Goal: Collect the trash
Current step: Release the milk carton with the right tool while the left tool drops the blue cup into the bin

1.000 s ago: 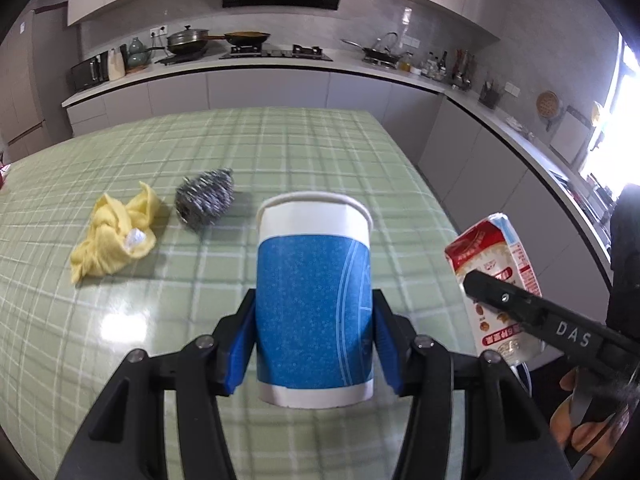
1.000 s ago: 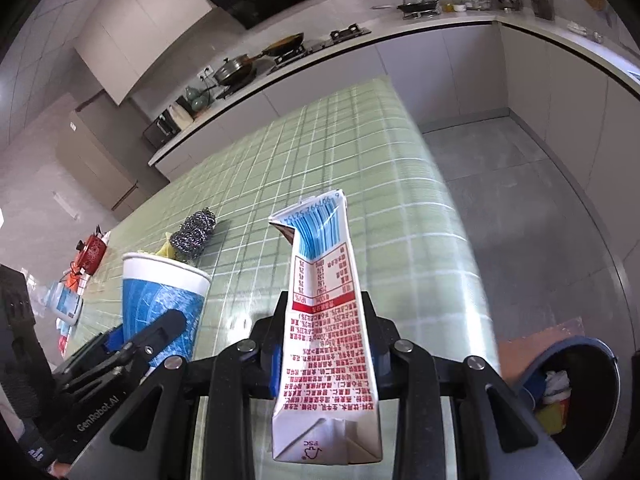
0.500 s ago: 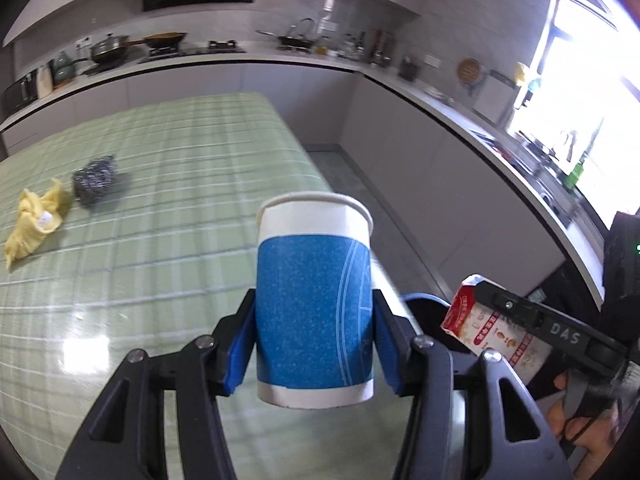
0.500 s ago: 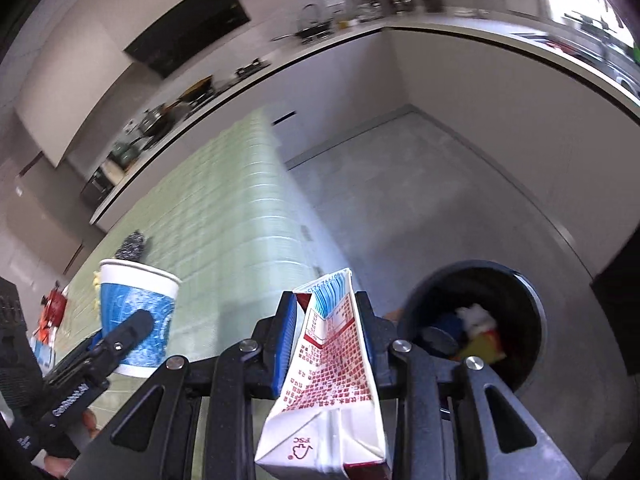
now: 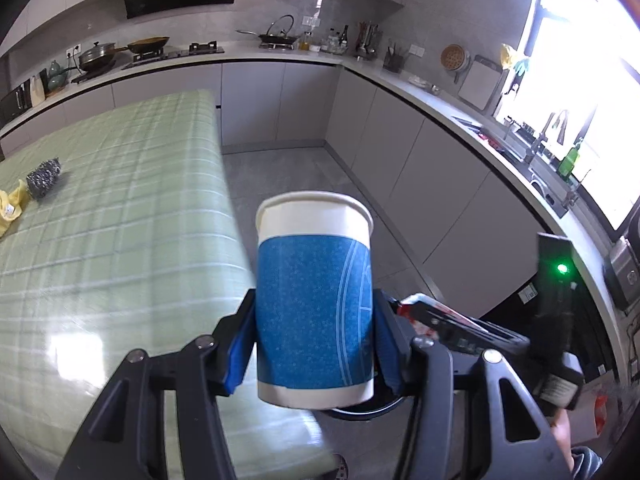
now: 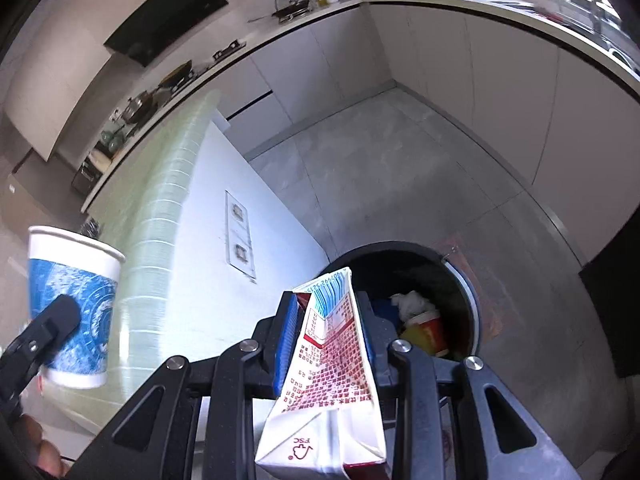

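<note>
My left gripper (image 5: 314, 344) is shut on a blue and white paper cup (image 5: 314, 300), held upright past the table's right edge; the cup also shows in the right wrist view (image 6: 72, 304). My right gripper (image 6: 326, 332) is shut on a red and white milk carton (image 6: 330, 376), held over the floor just short of a round black trash bin (image 6: 460, 280) that holds several pieces of rubbish. In the left wrist view the carton (image 5: 420, 304) peeks out behind the cup, and only the bin's rim (image 5: 360, 412) shows below it.
A green checked table (image 5: 120, 220) lies to the left with a steel scourer (image 5: 44, 172) and a yellow cloth (image 5: 10, 208) on it. Grey cabinets and counters (image 5: 420, 152) line the room's back and right. The table's white end panel (image 6: 224, 240) faces the bin.
Both grippers have swung right, off the table and toward the bin, each still holding its item. The carton is now lower and nearer the bin's mouth.
</note>
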Action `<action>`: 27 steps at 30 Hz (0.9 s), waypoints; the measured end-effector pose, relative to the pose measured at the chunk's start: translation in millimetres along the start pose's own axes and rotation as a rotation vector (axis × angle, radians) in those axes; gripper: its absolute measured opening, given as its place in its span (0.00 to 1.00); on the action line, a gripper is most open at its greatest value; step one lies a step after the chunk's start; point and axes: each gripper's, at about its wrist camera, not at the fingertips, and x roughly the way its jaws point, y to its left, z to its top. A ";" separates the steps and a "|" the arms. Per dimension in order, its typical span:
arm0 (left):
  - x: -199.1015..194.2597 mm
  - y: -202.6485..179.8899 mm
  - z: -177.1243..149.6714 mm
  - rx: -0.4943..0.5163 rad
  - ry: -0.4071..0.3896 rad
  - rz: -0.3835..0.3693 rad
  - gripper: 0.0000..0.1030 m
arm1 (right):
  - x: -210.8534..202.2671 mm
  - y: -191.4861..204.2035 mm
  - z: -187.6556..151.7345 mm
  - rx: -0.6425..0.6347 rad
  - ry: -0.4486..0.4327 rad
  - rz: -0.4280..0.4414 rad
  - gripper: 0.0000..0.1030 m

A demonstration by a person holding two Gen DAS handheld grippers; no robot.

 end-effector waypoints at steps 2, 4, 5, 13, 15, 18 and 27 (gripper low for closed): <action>8.1 -16.3 -4.0 -0.011 0.008 0.010 0.53 | 9.9 -14.8 5.2 -0.014 0.024 0.030 0.30; 15.3 -28.3 -9.0 -0.013 0.011 0.026 0.53 | 17.4 -25.2 8.5 -0.033 0.033 0.036 0.30; 23.3 -33.9 -12.3 -0.019 0.020 0.035 0.53 | 21.9 -32.6 10.9 -0.037 0.041 0.051 0.30; 82.1 -52.8 -40.9 -0.064 0.107 0.102 0.53 | 58.6 -64.7 13.3 -0.094 0.099 0.086 0.31; 97.7 -53.3 -45.4 -0.072 0.128 0.110 0.54 | 67.8 -70.6 14.2 -0.106 0.107 0.094 0.32; 117.1 -56.1 -51.0 -0.078 0.158 0.127 0.59 | 78.5 -80.8 16.7 -0.106 0.113 0.085 0.43; 106.7 -58.8 -31.1 -0.088 0.143 0.178 0.65 | 45.3 -89.6 29.4 -0.100 0.040 0.075 0.49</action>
